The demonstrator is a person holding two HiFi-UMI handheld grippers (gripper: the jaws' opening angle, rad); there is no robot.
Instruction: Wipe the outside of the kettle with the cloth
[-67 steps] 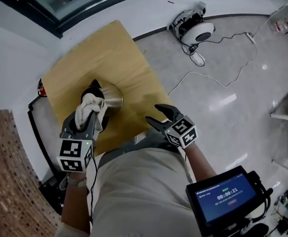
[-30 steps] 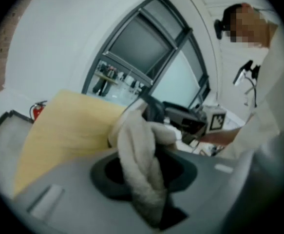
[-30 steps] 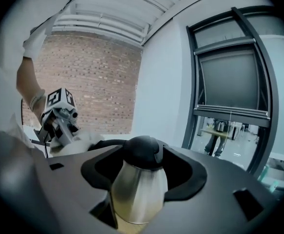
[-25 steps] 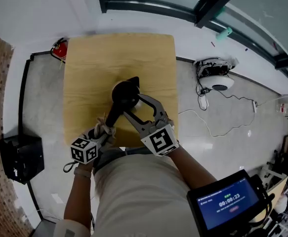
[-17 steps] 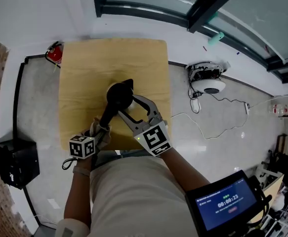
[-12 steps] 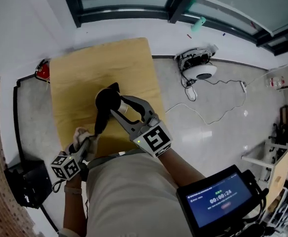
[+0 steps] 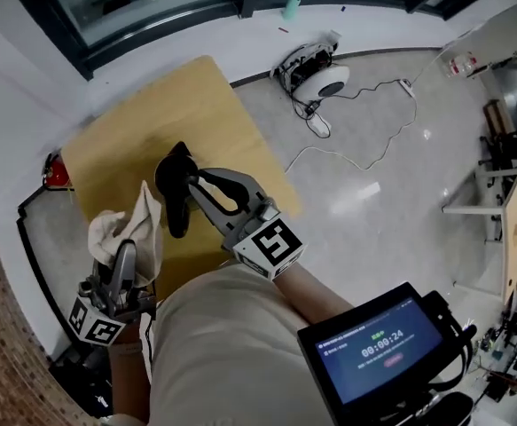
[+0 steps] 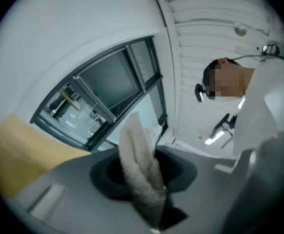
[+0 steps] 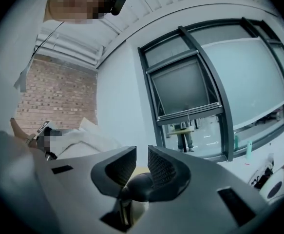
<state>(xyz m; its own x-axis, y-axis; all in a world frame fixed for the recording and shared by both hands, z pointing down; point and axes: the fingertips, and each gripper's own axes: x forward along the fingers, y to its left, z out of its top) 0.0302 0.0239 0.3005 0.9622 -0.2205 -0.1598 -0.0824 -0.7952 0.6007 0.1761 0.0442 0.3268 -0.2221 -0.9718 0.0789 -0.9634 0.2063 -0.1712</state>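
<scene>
Above the table (image 7: 218,105), right hand-held gripper (image 7: 196,185) clamps kettle handle (image 7: 178,216), left hand-held gripper (image 7: 123,256) clamps cloth (image 7: 125,227).

Sq. wooden table (image 7: 121,140); kettle (image 7: 171,172) over its middle, can't tell if it rests on the top. Grey glossy floor (image 7: 373,193) all round: white round device (image 7: 322,82) w/ cable tangle (image 7: 299,60) at table's 2 o'clock, red extinguisher (image 7: 54,172) at 9 o'clock.
</scene>
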